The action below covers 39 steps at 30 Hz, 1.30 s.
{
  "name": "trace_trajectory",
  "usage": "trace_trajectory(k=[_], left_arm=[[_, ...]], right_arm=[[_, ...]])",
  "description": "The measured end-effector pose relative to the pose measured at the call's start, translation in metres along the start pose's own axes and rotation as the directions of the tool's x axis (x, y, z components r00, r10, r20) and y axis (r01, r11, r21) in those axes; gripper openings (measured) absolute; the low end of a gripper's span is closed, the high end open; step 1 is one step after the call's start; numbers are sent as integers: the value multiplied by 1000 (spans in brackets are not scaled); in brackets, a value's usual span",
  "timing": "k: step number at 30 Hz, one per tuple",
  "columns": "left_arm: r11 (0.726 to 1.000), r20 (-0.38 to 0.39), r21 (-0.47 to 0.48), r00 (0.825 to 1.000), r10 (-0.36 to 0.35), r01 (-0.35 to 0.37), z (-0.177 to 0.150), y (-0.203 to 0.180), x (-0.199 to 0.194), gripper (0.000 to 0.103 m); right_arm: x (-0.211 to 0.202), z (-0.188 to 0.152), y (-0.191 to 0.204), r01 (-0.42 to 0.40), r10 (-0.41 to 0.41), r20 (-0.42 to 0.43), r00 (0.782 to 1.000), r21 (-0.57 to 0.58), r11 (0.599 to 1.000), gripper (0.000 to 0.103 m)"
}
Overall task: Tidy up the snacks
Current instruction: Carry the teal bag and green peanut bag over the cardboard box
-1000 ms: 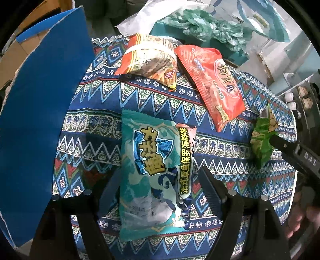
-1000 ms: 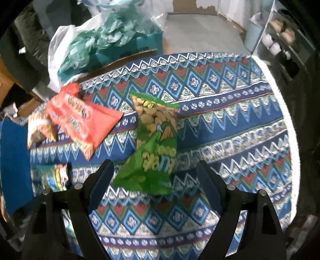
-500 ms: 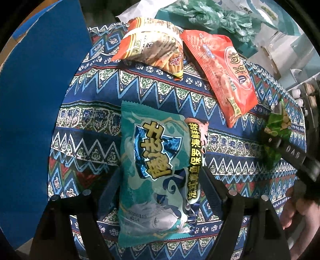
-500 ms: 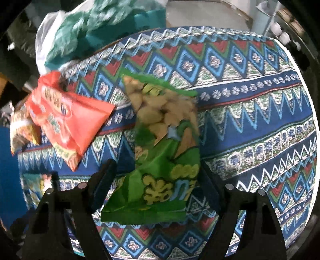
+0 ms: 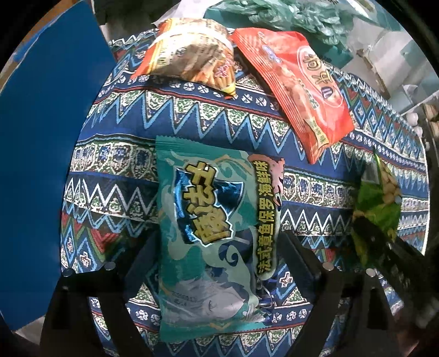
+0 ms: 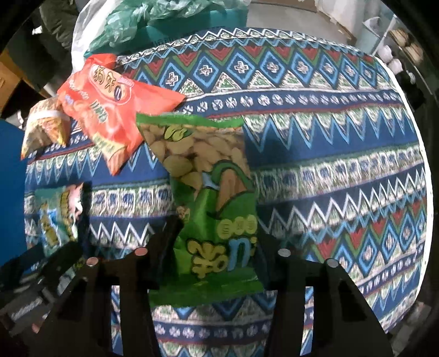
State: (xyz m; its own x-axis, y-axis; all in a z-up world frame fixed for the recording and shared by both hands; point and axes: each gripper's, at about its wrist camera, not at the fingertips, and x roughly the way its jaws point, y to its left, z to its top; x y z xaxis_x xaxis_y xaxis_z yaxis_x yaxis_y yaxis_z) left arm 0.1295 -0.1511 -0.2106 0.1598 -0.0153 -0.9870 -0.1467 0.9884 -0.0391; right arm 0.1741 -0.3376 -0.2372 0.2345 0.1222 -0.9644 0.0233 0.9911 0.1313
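A teal snack bag (image 5: 214, 233) lies on the patterned tablecloth (image 5: 192, 115) between the open jaws of my left gripper (image 5: 216, 247); the fingers straddle its lower half. A green peanut bag (image 6: 211, 208) sits between the fingers of my right gripper (image 6: 216, 241), which has closed in on its lower part and appears to pinch it. The green bag also shows at the right edge of the left wrist view (image 5: 378, 200). A red snack bag (image 5: 296, 82) and an orange-beige snack bag (image 5: 192, 63) lie at the far side.
A blue panel (image 5: 41, 164) stands along the left of the table. A teal box with green plastic bags (image 6: 153, 24) sits beyond the far edge. The table's right edge (image 6: 422, 164) drops off to a dark shelf.
My right gripper has moved onto the green bag and narrowed around it. My left gripper has advanced over the teal bag, which now fills more of the view.
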Motion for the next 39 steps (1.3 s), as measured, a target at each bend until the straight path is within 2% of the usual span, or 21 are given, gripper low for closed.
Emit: trace_trajectory(k=[6,10,13,15,17,26,39], left_arm=[[993,4,99,998,65,-65,-7,-27,9,95],[973,35,190,991,130,-134,-17,-44,13,96],[973,58,193,992,114,-124,-23,-49,11,90],[973,67,196,992,109,-120,-26,-49,7,80],[973,71,203,993,96,-108,-36,-42,0,65],[982,53,183,998,31,-41,-42,-21,-14,65],[980,204,196,979,-15,-25,-54,12,-91,65]], right_arm=[[-20,-41,-2,3,-3,8,1000,-27,1000,46],[-18,-58,3,1,0,8,1000,-36,999,46],[-23,-65,4,-2,3,13,1000,-33,999,46],[-24,-58,6,-8,8,15,1000,-28,1000,46],[-28,-56,4,-10,10,18,1000,-29,1000,46],[-50,-73,10,-17,20,40,999,-59,998,45],[-109,-64,29,-33,45,103,994,-117,993,45]])
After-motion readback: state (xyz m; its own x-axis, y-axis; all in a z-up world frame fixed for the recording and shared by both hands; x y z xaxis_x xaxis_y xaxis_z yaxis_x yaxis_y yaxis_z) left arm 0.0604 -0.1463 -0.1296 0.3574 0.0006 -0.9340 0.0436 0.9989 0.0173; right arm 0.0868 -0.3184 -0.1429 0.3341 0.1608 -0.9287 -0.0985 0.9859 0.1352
